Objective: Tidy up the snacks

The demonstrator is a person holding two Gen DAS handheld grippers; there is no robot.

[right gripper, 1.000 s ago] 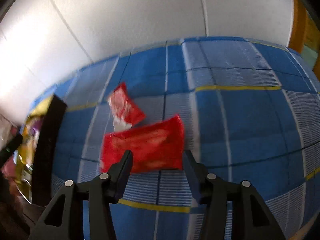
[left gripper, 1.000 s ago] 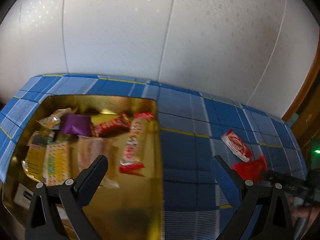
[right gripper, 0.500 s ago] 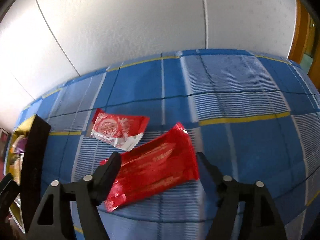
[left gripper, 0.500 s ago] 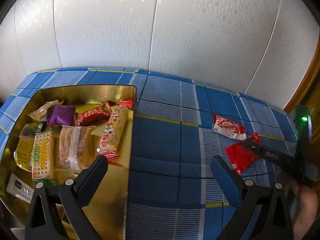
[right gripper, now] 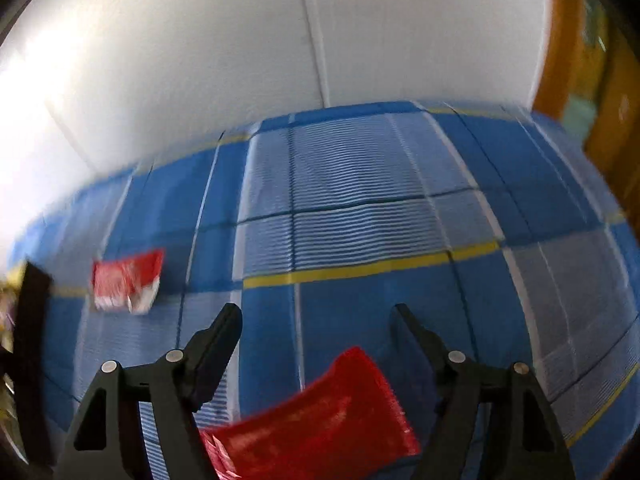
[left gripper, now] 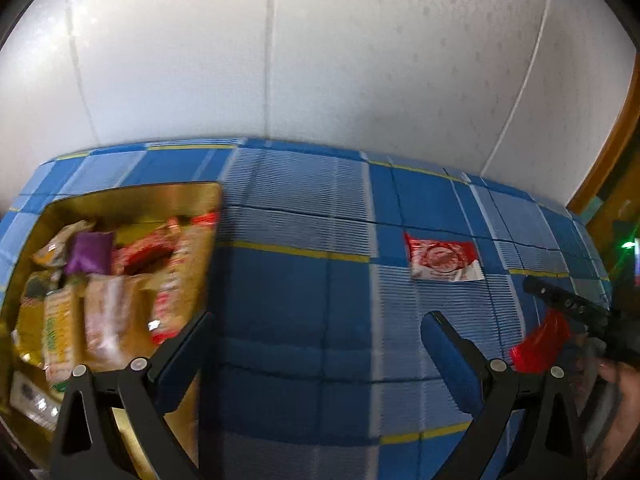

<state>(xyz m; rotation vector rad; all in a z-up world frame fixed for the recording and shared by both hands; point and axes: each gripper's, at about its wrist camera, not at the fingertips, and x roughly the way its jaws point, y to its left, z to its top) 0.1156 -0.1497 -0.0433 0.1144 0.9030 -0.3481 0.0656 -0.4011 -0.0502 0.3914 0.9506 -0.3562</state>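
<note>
Our right tongs (right gripper: 316, 316) have just been opening and stand spread over a glossy red packet (right gripper: 320, 412), untouched at six o'clock. Our left tongs (left gripper: 316, 324) gape empty above the blue checked tabletop (left gripper: 296, 280). A crinkled red-and-white sachet (left gripper: 442, 258) lies flat at two o'clock; the gold tin (left gripper: 132, 196) holds wrapped snacks at nine.

A blue tablecloth (left gripper: 304, 288) is showing a check of dark and pale striped squares with thin yellow lines. A gold tin (left gripper: 132, 196) at the left of the frame is holding a purple packet (left gripper: 90, 252) among red and yellow ones. A red-and-white wrapper (left gripper: 442, 258) is lying right of centre, and a plain red packet (right gripper: 320, 420) is glowing at the bottom of the right wrist frame. A white wall (left gripper: 320, 60) is filling the top.
</note>
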